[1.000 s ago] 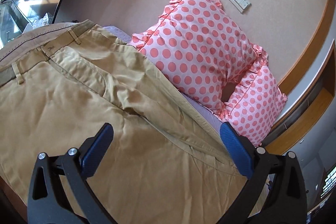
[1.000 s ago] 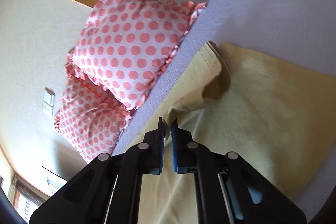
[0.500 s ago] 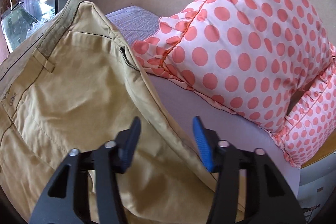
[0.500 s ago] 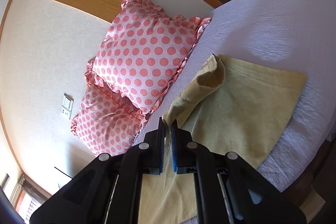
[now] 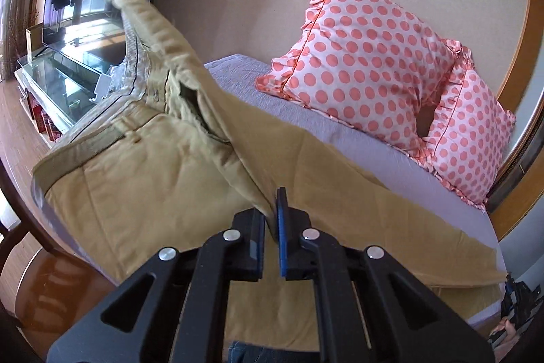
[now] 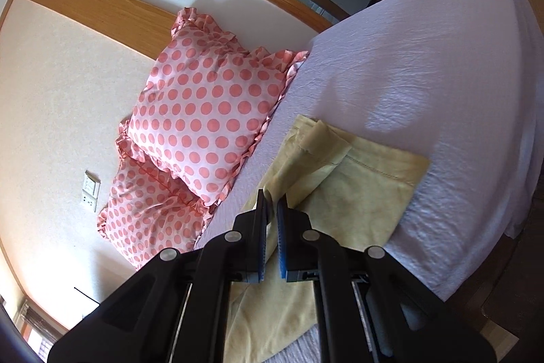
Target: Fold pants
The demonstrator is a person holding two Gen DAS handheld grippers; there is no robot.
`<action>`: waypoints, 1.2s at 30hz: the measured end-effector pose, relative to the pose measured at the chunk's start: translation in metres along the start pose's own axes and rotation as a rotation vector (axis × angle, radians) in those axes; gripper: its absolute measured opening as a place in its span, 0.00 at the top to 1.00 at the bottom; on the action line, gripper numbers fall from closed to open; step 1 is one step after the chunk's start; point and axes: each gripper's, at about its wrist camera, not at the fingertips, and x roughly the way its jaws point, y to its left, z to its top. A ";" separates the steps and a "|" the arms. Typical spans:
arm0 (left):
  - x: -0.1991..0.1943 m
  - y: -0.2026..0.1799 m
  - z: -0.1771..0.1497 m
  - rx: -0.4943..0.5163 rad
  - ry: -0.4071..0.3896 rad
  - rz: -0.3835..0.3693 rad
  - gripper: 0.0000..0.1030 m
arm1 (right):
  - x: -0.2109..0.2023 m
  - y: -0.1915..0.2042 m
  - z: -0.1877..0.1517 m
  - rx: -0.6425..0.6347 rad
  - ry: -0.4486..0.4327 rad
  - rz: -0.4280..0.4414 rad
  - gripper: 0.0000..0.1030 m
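Tan pants [image 5: 142, 179] lie on a bed with a pale lilac sheet [image 5: 357, 145]. In the left wrist view the waistband end is lifted, with the fly side raised toward the upper left. My left gripper [image 5: 271, 210] is shut on a fold of the upper layer near the crotch seam. In the right wrist view the leg ends [image 6: 360, 189] lie flat, one hem corner turned over. My right gripper [image 6: 271, 210] is shut on the edge of the upper leg and holds it slightly raised.
Two pink polka-dot pillows [image 5: 367, 67] lean on the wall at the bed's head; they also show in the right wrist view [image 6: 204, 121]. A glass cabinet [image 5: 57, 80] stands beyond the bed's left side. The sheet [image 6: 425, 56] extends past the leg ends.
My left gripper closed on the pants fabric and lifted it, raising the waistband. My right gripper stayed shut on the leg edge and pulled back and up, so more of the bed shows.
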 end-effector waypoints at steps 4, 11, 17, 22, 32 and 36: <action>-0.010 0.010 -0.034 -0.037 0.020 0.016 0.94 | -0.006 -0.003 0.000 -0.006 -0.004 -0.025 0.94; -0.006 0.024 -0.053 -0.074 0.065 -0.014 0.94 | -0.017 -0.012 -0.004 -0.007 -0.006 -0.082 0.94; -0.006 0.028 -0.054 -0.076 0.062 -0.044 0.94 | -0.021 -0.016 -0.010 -0.015 -0.003 -0.136 0.94; -0.008 0.033 -0.059 -0.070 0.076 -0.070 0.87 | -0.037 -0.007 -0.009 -0.070 -0.066 -0.251 0.65; -0.029 0.060 -0.079 -0.147 0.025 -0.123 0.71 | -0.017 -0.001 -0.015 -0.127 -0.027 -0.245 0.65; -0.033 0.074 -0.084 -0.191 0.012 -0.138 0.66 | 0.000 0.010 -0.021 -0.196 -0.024 -0.177 0.94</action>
